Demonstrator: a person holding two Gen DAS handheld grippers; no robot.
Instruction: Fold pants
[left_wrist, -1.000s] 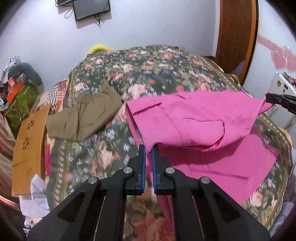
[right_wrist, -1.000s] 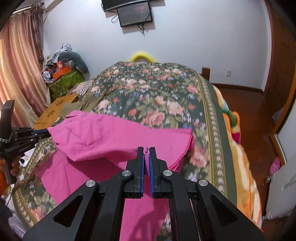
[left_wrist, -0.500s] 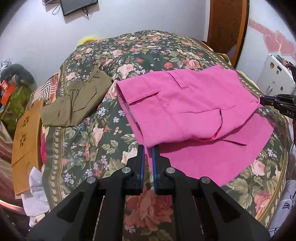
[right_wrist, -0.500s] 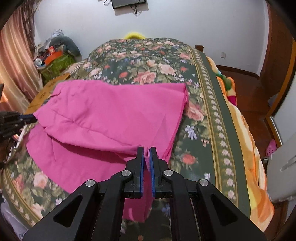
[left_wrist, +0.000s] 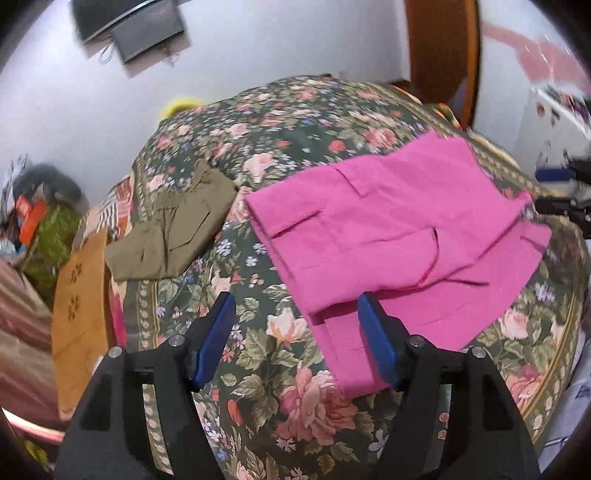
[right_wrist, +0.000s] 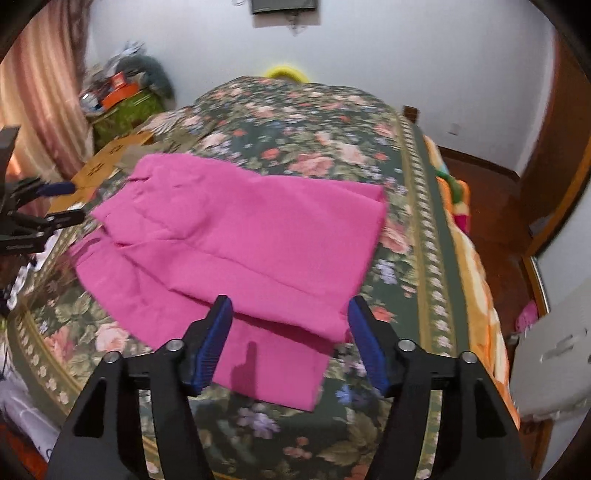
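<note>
Holding both grippers over bed, we see pink pants (left_wrist: 399, 229) lying on floral bedspread (left_wrist: 303, 398), folded over — upper layer short of near lower edge. Left gripper (left_wrist: 295, 314) jaws spread wide, gripping nothing; right gripper (right_wrist: 290, 315) jaws spread too, just above near hem. Folded olive pants (left_wrist: 173, 232) lie left of pink ones, apart.

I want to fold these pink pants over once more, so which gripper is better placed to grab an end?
Probably the right hand-held gripper: it is open, with the folded edge of the pink pants lying between its fingers. The left hand-held gripper, also open, sits mostly over bare bedspread.
</note>
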